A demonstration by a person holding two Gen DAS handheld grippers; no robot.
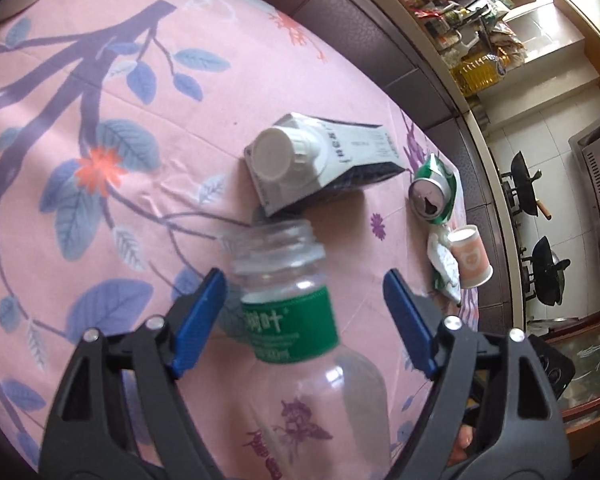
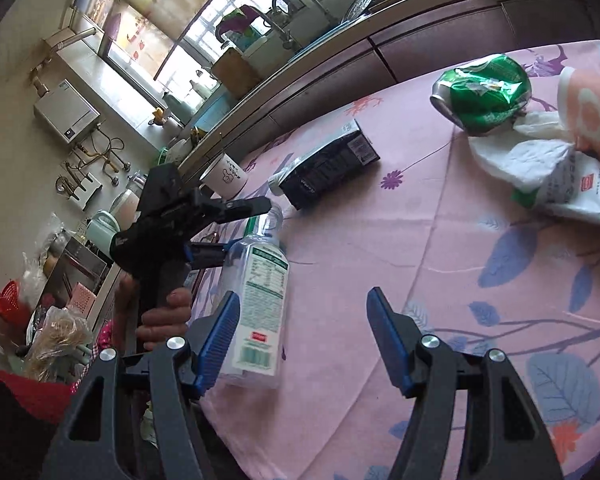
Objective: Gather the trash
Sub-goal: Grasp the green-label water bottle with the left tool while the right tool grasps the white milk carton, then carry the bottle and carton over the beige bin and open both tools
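A clear plastic bottle (image 1: 296, 320) with a green label and no cap lies on the pink floral tablecloth (image 1: 100, 200). My left gripper (image 1: 304, 300) is open with its jaws on either side of the bottle's neck, not closed on it. Beyond it lie a white and black carton (image 1: 324, 160), a crushed green can (image 1: 434, 190), a pink paper cup (image 1: 470, 256) and a crumpled wrapper (image 1: 444, 268). My right gripper (image 2: 300, 328) is open and empty above the cloth, beside the bottle (image 2: 260, 300). The left gripper (image 2: 236, 228) shows there around the bottle's top.
The carton (image 2: 328, 168), the can (image 2: 484, 92), the wrapper and tissue (image 2: 556, 176) and the cup (image 2: 588, 108) lie on the cloth. A white mug (image 2: 226, 178) stands at the table's far edge. A red bin (image 2: 28, 392) sits low at left. Kitchen counters surround the table.
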